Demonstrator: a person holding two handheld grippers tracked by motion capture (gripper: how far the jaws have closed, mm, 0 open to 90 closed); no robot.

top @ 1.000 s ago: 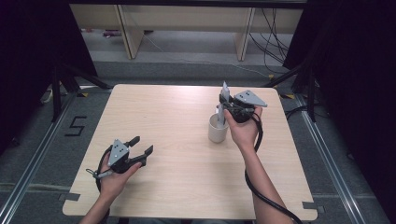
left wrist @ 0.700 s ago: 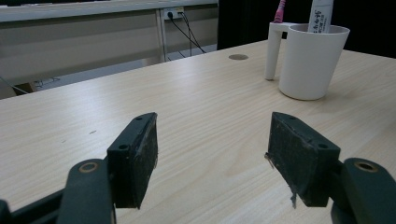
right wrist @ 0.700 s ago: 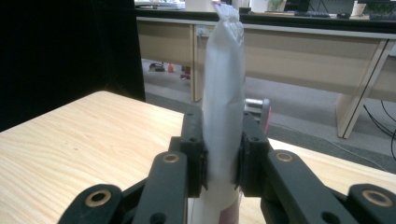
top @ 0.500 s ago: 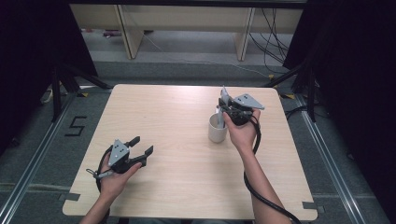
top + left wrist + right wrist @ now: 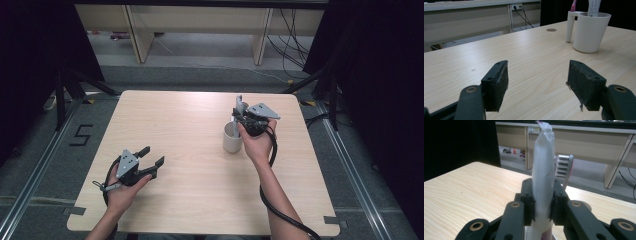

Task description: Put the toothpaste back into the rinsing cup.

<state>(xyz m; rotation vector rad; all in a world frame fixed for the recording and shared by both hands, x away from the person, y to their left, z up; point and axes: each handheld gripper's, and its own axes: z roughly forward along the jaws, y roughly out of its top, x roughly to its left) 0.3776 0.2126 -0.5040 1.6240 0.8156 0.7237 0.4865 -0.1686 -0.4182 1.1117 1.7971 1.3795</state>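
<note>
A white cup (image 5: pixel 231 139) stands right of the table's middle. My right gripper (image 5: pixel 240 118) hovers just over it, shut on a pale toothpaste tube (image 5: pixel 239 104) that stands upright with its lower end in the cup. In the right gripper view the tube (image 5: pixel 543 170) is pinched between the pads of the right gripper (image 5: pixel 542 207), and a toothbrush head (image 5: pixel 563 168) rises right behind it. My left gripper (image 5: pixel 152 156) rests open on the table at the front left with nothing between its fingers. The left gripper view looks past the left gripper (image 5: pixel 537 85) to the cup (image 5: pixel 590 32), the tube (image 5: pixel 594 6) and the pink toothbrush (image 5: pixel 573 5) in the cup's side holder.
The light wooden table (image 5: pixel 190 200) has bare surface between the two grippers. Desks (image 5: pixel 200 25) and cables stand on the floor beyond the far edge. Black curtains hang on both sides.
The right gripper with the tube has shifted only slightly above the cup. The left gripper has kept still.
</note>
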